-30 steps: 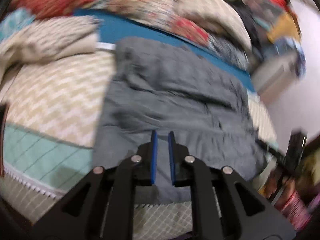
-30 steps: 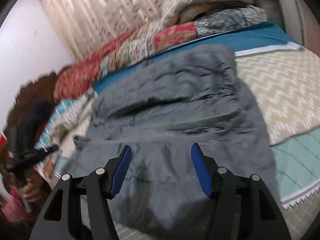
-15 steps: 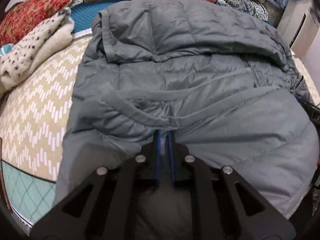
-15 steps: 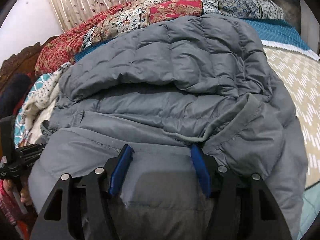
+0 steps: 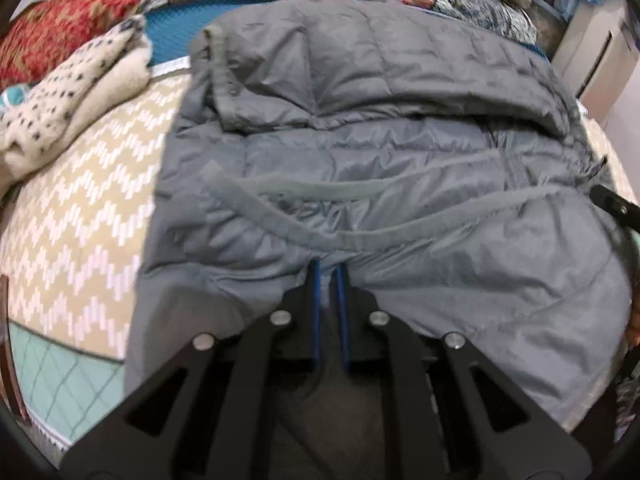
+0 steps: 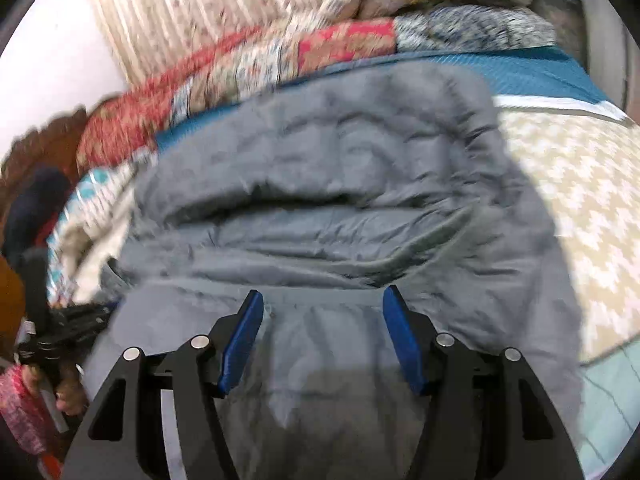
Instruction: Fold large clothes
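We see the grey puffer jacket [image 5: 380, 152] filling the frame's centre on the zigzag bedspread [image 5: 80, 208], our left gripper [image 5: 329, 276] pinching its near fold, our right gripper [image 6: 322, 300] parted above it.

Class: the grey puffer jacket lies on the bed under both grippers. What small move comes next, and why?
Probably close the right gripper on the grey jacket: its jaws stand apart over the near edge, while the left gripper already pinches fabric.
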`<state>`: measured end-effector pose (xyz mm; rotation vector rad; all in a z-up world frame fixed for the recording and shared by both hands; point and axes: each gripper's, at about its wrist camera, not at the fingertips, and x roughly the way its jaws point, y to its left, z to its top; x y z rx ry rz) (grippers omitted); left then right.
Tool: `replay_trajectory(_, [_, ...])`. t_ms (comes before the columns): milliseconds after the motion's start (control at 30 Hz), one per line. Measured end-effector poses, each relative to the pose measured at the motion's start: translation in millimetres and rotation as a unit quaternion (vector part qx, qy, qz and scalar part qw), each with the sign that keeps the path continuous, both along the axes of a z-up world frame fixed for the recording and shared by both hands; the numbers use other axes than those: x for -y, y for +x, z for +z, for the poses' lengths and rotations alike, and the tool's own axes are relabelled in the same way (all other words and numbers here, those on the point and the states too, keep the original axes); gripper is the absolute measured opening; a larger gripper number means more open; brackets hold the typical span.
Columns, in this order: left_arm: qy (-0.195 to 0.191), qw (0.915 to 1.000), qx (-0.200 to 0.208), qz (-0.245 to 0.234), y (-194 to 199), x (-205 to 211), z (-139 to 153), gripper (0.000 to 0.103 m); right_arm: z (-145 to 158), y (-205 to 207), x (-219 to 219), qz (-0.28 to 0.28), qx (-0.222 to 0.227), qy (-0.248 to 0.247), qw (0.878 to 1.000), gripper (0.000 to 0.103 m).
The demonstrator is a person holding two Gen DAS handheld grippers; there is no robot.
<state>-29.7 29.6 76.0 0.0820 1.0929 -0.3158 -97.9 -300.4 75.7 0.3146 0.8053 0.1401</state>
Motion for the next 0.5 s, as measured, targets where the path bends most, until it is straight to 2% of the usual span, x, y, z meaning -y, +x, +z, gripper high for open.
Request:
replay_trajectory(133, [-0.060,0.9977,0.031,0.004,-18.4,-13.4,35.8,0.010,13.4,-26.2,25.0,-0.025,0.018,0.017,0.999,0.065])
replay_trajectory(233, [-0.072,0.9963,0.044,-0.017,-30.8,-5.1,45.7,0.010,7.7,-37.7,40.7,-0.045,0.009,0.025,0.999,0.065])
replay_trajectory(300, [-0.049,0.9977,0.034,-0.033,-32.1,5.3,33.2,0.010,-8.5,-36.9,50.8,-0.064,-0.017,0.039,0.997,0.065])
replay_trajectory(400, [-0.007,0.9995,-0.015,-0.026,-21.9,10.2,-7.7,0.010,-27.8,-34.8,53.1,-0.070,-0.032,0.046,0.996,0.065])
replay_trajectory(467, [-0.024,0.9992,0.008,-0.030,-22.3,6.1,-17.2,0.010,-30.6,-32.2,45.4,-0.066,-0.029,0.017,0.997,0.065])
replay_trajectory(500, [-0.027,0.9991,0.008,-0.031,-20.8,5.1,-19.1,0.010,-31.0,-30.8,41.6,-0.064,-0.029,0.001,0.998,0.065])
